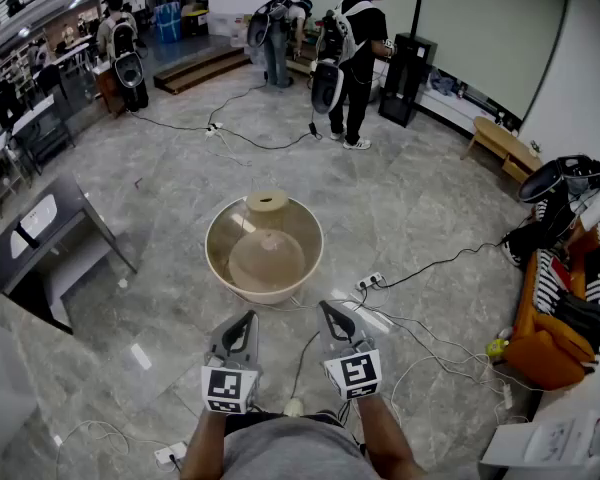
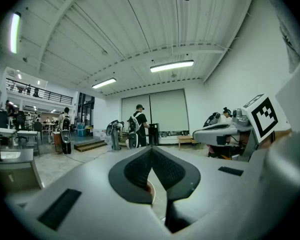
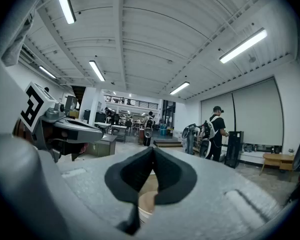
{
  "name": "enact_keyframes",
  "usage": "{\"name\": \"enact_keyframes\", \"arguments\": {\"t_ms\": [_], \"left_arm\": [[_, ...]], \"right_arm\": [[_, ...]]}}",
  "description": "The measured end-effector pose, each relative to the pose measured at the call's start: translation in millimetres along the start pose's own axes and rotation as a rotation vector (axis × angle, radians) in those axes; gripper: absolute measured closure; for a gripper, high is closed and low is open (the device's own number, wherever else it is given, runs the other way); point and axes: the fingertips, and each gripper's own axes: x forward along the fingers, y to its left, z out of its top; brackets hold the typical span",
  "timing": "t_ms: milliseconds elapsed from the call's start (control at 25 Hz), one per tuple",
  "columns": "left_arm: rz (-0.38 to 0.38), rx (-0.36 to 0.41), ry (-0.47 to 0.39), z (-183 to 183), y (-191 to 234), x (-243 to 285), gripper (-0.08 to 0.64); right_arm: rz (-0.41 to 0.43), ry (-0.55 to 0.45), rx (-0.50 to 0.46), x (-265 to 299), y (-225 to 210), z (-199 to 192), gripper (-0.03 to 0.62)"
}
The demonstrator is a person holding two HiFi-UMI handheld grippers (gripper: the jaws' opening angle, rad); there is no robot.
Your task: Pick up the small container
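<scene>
Both empty and closed, left tongs (image 1: 248, 316) and right tongs (image 1: 325, 306) near the basin (image 1: 270, 294), small container (image 1: 267, 206) at its far side.

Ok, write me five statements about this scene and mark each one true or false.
1. The left tongs are shut with nothing between them. True.
2. The right tongs grip the small container. False: they are shut and empty, short of it on the near side.
3. The small container stands at the far side of the round basin. True.
4. The basin rests on a table. False: it sits on the floor.
5. Both tongs point towards the basin. True.
</scene>
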Motion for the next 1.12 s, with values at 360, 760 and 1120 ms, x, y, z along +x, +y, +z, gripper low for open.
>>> {"name": "enact_keyframes", "arguments": {"t_ms": [360,760,1120], "left_arm": [[0.003,-0.003,-0.006,3.9,-3.8,7.6,0.543],[0.007,-0.019,0.009,-6.4,15.2,55.3,0.543],[-0.005,-0.040,0.019,-13.2,72.1,153.9,0.543]], "right_arm": [[-0.023,-0.006,0.007,-1.3,-12.4,-0.8,0.593],[0.000,0.018,0.026,43.9,-34.9,-15.2,0.592],[0.006,0.049,0.016,144.5,-78.2,-29.4,0.592]]}}
